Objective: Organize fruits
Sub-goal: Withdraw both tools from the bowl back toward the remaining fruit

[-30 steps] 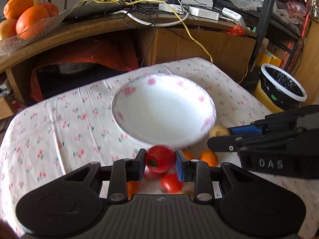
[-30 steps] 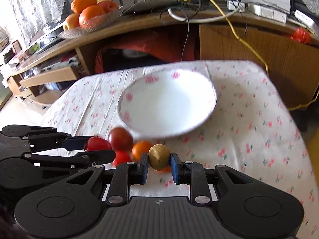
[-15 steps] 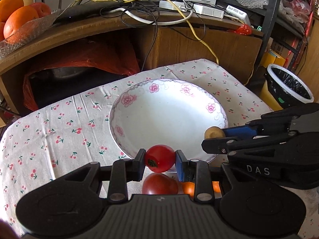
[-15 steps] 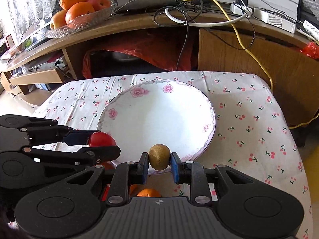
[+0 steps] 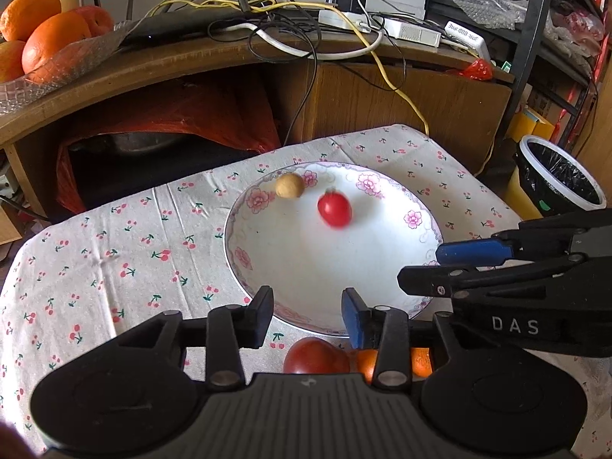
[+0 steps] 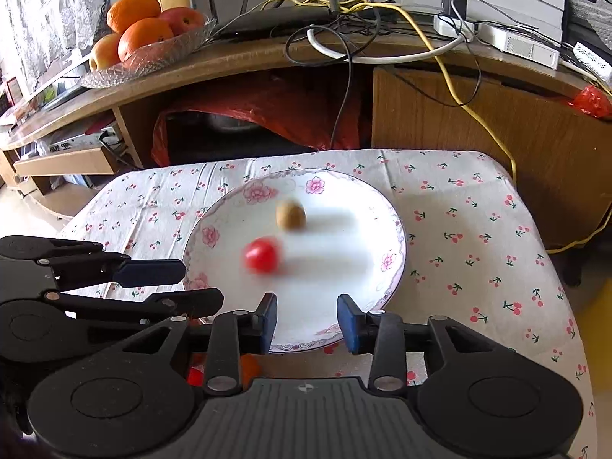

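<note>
A white flowered bowl (image 5: 428, 214) (image 6: 397, 229) sits on the cherry-print cloth. Inside it lie a small red tomato (image 5: 334, 209) (image 6: 261, 255) and a tan round fruit (image 5: 290, 186) (image 6: 290, 214), both blurred. My left gripper (image 5: 308, 317) hangs over the bowl's near rim, its jaws opening with nothing between them. My right gripper (image 6: 307, 319) does the same, jaws opening and empty; it shows from the side (image 5: 455, 266) in the left wrist view. A larger red tomato (image 5: 315, 355) and orange fruits (image 5: 420, 361) lie on the cloth just below the left gripper.
A wooden desk behind the table carries a glass dish of oranges and apples (image 6: 145, 34), tangled cables (image 5: 306, 23) and a router. A lined bin (image 5: 562, 176) stands on the floor to the right. The table's cloth (image 5: 95, 260) spreads to the left.
Both grippers opened and let go their fruit. The red tomato and the tan fruit dropped from the jaws into the bowl and rolled toward its far side.
</note>
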Tool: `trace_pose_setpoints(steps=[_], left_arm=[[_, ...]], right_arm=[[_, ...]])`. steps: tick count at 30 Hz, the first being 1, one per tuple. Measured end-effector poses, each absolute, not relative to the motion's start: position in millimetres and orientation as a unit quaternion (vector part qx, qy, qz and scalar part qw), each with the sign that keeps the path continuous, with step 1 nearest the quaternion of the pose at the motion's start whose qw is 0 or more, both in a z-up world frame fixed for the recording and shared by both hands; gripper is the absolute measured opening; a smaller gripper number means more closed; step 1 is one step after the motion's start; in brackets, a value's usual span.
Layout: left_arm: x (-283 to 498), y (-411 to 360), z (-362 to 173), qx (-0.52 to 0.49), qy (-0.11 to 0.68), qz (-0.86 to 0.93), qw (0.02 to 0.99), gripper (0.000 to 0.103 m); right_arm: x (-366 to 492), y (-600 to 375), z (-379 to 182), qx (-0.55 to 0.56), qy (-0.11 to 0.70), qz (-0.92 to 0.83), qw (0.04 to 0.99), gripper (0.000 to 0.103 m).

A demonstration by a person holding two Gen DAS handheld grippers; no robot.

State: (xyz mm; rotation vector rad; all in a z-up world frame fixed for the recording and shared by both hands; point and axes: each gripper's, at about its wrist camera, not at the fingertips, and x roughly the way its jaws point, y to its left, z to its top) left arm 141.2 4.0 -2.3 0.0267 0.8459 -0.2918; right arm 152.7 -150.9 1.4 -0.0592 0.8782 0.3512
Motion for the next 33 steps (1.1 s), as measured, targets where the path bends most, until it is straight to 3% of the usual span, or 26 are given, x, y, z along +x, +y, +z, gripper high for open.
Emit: trace_pose_setpoints(steps=[13, 16, 33], left_arm=[[117.3, 20.1, 2.0, 0.013, 0.412, -0.147, 0.899, 0.049], [108.9, 22.6, 1.5, 0.019, 0.413, -0.154, 0.897, 0.049], [82.3, 42.9, -9.8, 0.044, 0.424, -0.162, 0.89, 0.051]], right_arm=[[132.0, -159.5, 4.7, -0.023, 0.423, 0.179, 0.888, 0.037], [125.5, -160.8, 2.3, -0.024, 0.427, 0.18, 0.886, 0.042], [86.7, -139.5, -5.7, -0.045, 0.45, 0.237, 0.86, 0.042]])
